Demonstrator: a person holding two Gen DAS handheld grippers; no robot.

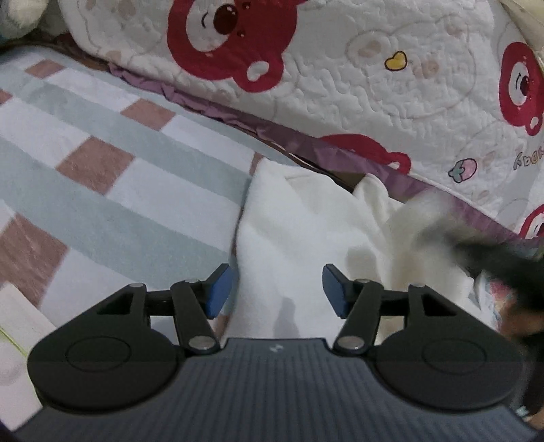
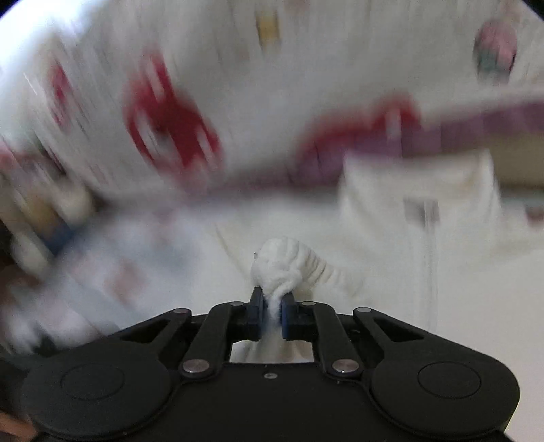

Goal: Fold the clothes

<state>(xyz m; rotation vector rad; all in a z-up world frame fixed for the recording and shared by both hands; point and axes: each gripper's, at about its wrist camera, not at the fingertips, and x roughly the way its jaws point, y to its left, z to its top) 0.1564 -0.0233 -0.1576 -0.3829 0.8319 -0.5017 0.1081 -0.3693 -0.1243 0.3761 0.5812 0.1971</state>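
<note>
A white garment lies crumpled on a checked bed sheet. My left gripper hangs just above its near part, jaws open, nothing between the blue pads. In the right wrist view my right gripper is shut on a bunched ribbed edge of the white garment, which puffs out past the fingertips. The rest of that view is smeared by motion. A dark blurred shape at the right of the left wrist view overlaps the cloth; I cannot tell what it is.
A quilted white blanket with red bear faces and a purple trim is heaped behind the garment. A plush toy sits at the top left. A pale flat object lies at the sheet's near left edge.
</note>
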